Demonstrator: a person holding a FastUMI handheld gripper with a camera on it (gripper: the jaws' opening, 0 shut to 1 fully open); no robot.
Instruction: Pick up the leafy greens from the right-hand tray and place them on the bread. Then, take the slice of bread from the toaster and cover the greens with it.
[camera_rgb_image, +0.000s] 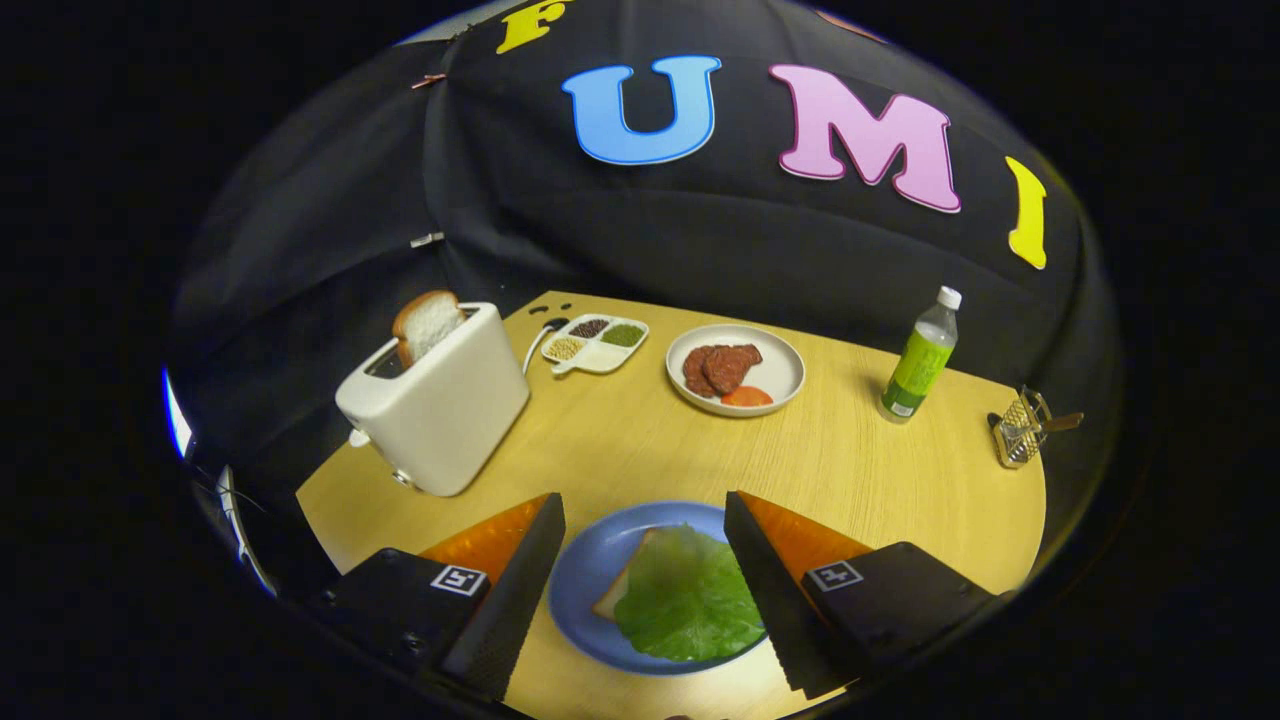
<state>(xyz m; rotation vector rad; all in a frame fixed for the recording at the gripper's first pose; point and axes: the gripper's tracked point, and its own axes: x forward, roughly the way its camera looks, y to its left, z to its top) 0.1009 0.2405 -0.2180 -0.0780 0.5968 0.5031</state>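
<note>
My gripper (640, 580) is spread wide and holds nothing. Between its fingers I see the blue plate (585, 570), and on it the greens (688, 595) lie over a slice of bread (615, 600), so I judge the first part of the job is done. What I want now is the other slice (427, 322). It stands up out of the slot of the toaster (440, 410), and about half of it shows above the top. The toaster sits on the surface (620, 450), ahead of my gripper and off to the left, beyond the left finger. The slice is tall and thin, and its flat face is turned partly toward me. So I think I must swing left, go forward, come in above the toaster, and turn the gripper so its fingers close on the two flat sides.
</note>
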